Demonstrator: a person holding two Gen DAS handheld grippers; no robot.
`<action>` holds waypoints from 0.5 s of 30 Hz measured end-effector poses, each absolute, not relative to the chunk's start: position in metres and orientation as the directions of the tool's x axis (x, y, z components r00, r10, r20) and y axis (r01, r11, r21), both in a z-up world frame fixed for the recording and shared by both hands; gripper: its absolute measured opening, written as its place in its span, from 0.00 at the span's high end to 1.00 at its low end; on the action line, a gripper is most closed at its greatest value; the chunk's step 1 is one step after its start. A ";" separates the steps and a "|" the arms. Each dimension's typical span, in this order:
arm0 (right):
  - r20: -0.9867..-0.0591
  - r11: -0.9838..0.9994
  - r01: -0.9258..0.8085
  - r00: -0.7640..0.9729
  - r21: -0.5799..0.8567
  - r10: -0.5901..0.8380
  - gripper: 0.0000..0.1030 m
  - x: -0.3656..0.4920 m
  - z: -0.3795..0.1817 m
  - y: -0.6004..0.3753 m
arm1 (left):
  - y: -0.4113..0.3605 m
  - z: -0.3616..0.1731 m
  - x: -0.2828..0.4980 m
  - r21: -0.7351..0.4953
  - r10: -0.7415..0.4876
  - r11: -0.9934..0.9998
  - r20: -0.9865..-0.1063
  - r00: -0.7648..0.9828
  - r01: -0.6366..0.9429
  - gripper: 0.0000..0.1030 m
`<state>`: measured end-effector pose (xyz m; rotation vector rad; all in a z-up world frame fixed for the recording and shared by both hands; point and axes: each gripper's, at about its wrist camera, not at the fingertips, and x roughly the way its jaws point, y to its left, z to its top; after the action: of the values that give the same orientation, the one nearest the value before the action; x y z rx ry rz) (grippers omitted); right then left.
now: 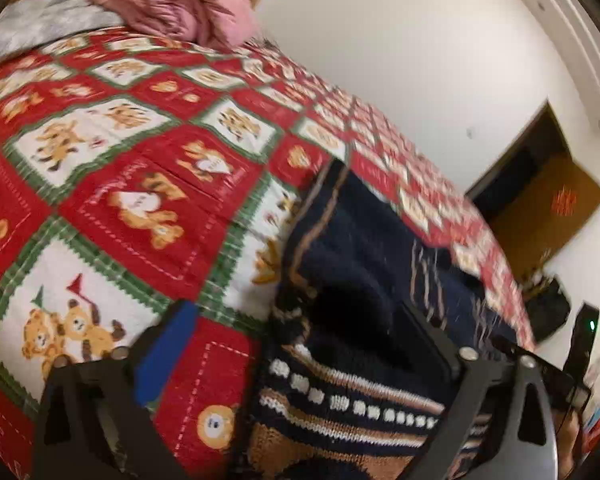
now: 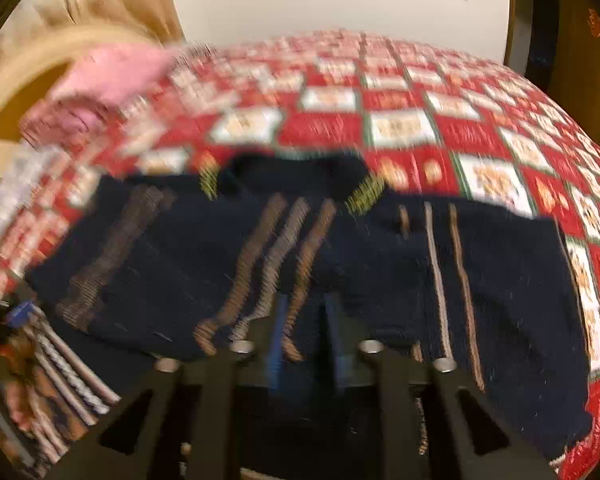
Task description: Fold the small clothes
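We see one navy striped sweater (image 2: pixel 340 248) spread on the near side of a bed's tiger-print quilt (image 1: pixel 112 128), blurred. The right hand-held gripper (image 2: pixel 306 340) hovers slightly parted above it; the left hand-held gripper (image 1: pixel 300 344) stands spread, its right finger half hidden.

Left black two-finger gripper (image 1: pixel 296 344), seen from its own wrist camera, angled downward with its blue-padded fingers (image 1: pixel 168 344) spread wide apart, the right-hand finger dark and partly lost against what lies behind it. Right black two-finger gripper (image 2: pixel 306 336), also pitched steeply downward, with its blue-padded fingers (image 2: pixel 278 336) standing a narrow gap apart; motion blur hides whether the pads press on anything.
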<state>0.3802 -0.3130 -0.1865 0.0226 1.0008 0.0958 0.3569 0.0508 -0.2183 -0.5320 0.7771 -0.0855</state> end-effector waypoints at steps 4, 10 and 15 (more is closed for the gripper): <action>-0.839 0.994 -0.072 0.535 0.077 0.103 0.75 0.376 -0.187 -0.324 | 0.034 -0.218 0.360 -0.364 -0.202 0.926 -0.707 0.678 -0.103 0.00; -0.860 0.998 -0.053 0.507 0.038 0.059 0.71 0.378 -0.188 -0.336 | 0.054 -0.218 0.348 -0.492 -0.275 0.865 -0.627 0.728 -0.097 0.00; -0.842 0.993 -0.037 0.528 0.109 0.112 0.61 0.365 -0.177 -0.344 | 0.057 -0.217 0.349 -0.532 -0.301 0.841 -0.607 0.735 -0.095 0.00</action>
<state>0.3648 -0.3445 -0.1771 0.0806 1.0108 0.0895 0.3485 0.0569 -0.2173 -0.5723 0.7463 -0.1203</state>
